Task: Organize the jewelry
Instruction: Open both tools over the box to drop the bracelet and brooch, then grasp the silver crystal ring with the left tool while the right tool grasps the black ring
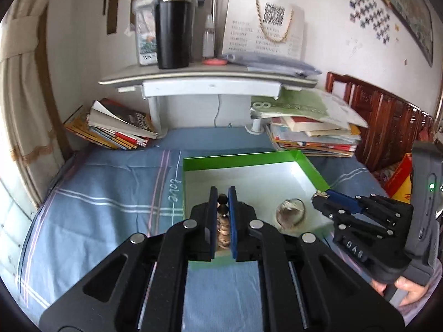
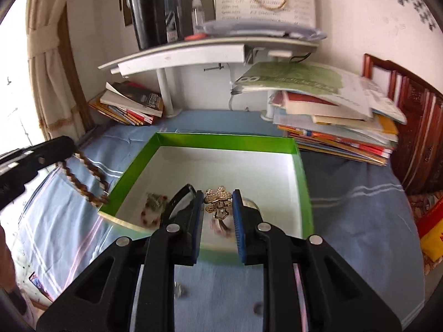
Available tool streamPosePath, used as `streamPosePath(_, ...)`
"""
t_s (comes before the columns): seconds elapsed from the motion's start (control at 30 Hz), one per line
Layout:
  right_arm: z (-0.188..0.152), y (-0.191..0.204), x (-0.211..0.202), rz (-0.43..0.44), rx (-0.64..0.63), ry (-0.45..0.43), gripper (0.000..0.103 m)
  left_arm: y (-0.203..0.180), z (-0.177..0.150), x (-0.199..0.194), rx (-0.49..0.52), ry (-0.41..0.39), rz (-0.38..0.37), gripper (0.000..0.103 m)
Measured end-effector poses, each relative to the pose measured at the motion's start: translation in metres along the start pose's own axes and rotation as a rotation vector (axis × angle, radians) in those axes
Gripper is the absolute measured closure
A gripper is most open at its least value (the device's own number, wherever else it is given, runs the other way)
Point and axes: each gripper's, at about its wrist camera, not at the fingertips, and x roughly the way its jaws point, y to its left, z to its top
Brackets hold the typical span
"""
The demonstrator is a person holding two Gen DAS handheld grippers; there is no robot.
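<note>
Wooden bead bracelet (image 1: 223,228) is hanging from the closed left gripper (image 1: 223,193); the right gripper (image 2: 218,200) is pinching a gold brooch (image 2: 218,202), which may be slipping out above the green box (image 2: 221,139).

We're in a home bedroom, no question. A bed fills the foreground, spread with a blue sheet (image 1: 105,193) crossed by pale stripes, and a carved dark-red wooden headboard (image 1: 387,127) stands at the right. A small grey over-bed desk (image 1: 207,76) stands at the far side by the wall, carrying a black travel tumbler (image 1: 173,31), a clear bottle (image 1: 208,38) and a white paper bag with a rope handle (image 1: 265,25). Stacks of books and magazines (image 2: 332,121) slump on the bedding beneath it. Cream curtains, tied back (image 2: 47,63), frame bright window light at the left, and a framed picture (image 1: 407,11) hangs on the white wall.
</note>
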Motion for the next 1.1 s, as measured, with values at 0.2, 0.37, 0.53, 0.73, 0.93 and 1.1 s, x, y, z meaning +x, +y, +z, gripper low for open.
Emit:
streamPosePath(0.2, 0.000, 0.010, 0.040, 0.002, -0.008, 0.054, 0.070, 0.008, -0.003, 0.071, -0.046, 0.087, 0.034, 0.094)
streamPosePath(0.37, -0.026, -0.011, -0.005, 0.030, 0.038, 0.012, 0.061, 0.019, -0.023, 0.064, -0.075, 0.087, 0.052, 0.067)
streamPosePath(0.53, -0.072, -0.046, -0.043, -0.066, 0.063, 0.035, 0.061, 0.008, -0.064, 0.026, -0.047, 0.090, 0.048, 0.053)
streamPosePath(0.73, -0.122, -0.057, -0.023, -0.078, 0.086, 0.166, 0.061, -0.035, -0.122, 0.036, 0.029, 0.220, -0.065, 0.047)
streamPosePath(0.93, -0.131, -0.048, -0.001, -0.091, 0.074, 0.196, 0.061, -0.056, -0.142, 0.063, 0.017, 0.289, -0.077, 0.047)
streamPosePath(1.1, -0.130, -0.043, 0.001, -0.110, 0.043, 0.190, 0.061, -0.062, -0.145, 0.067, 0.033, 0.290, -0.056, 0.047)
